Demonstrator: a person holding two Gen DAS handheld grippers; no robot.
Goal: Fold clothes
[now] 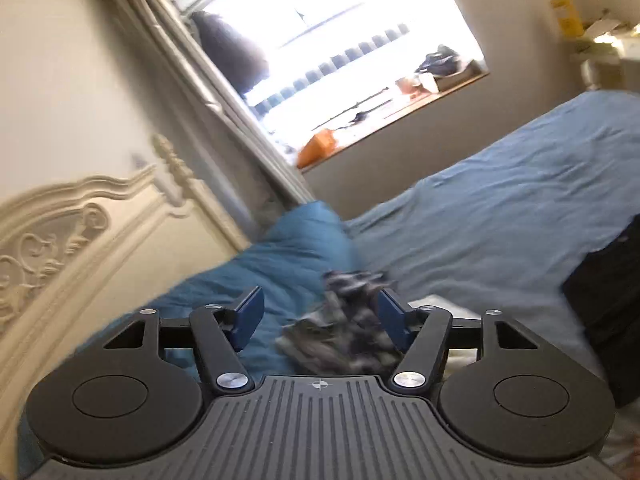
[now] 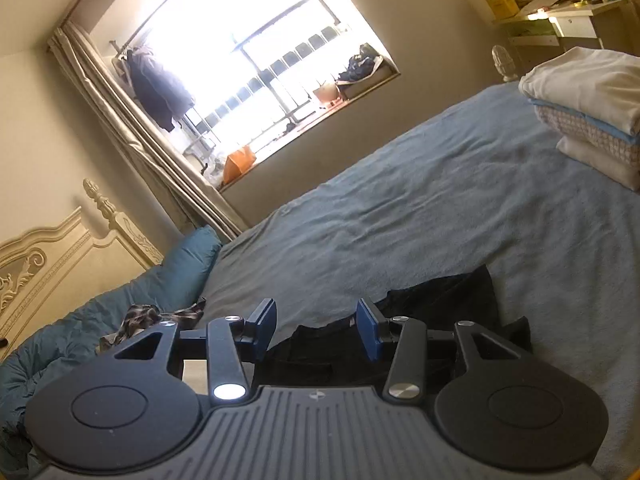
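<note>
Black garment (image 2: 440, 300) on the bed (image 2: 400, 208): soft, limp (will sag). Your right tool (image 2: 316, 330) and left tool (image 1: 320, 316) are both released; pinch its 12 o'clock edge.

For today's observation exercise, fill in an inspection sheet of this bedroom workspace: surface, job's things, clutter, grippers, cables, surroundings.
Surface: blue bedsheet, wrinkled.
Job's things: black garment on the bed; patterned garment by the teal duvet; folded stack far corner.
Clutter: orange bag on the windowsill.
Grippers: left hand-held gripper open; right hand-held gripper open, nothing gripped.
Cables: nothing seen.
Surroundings: bright window, curtain, carved headboard.
</note>
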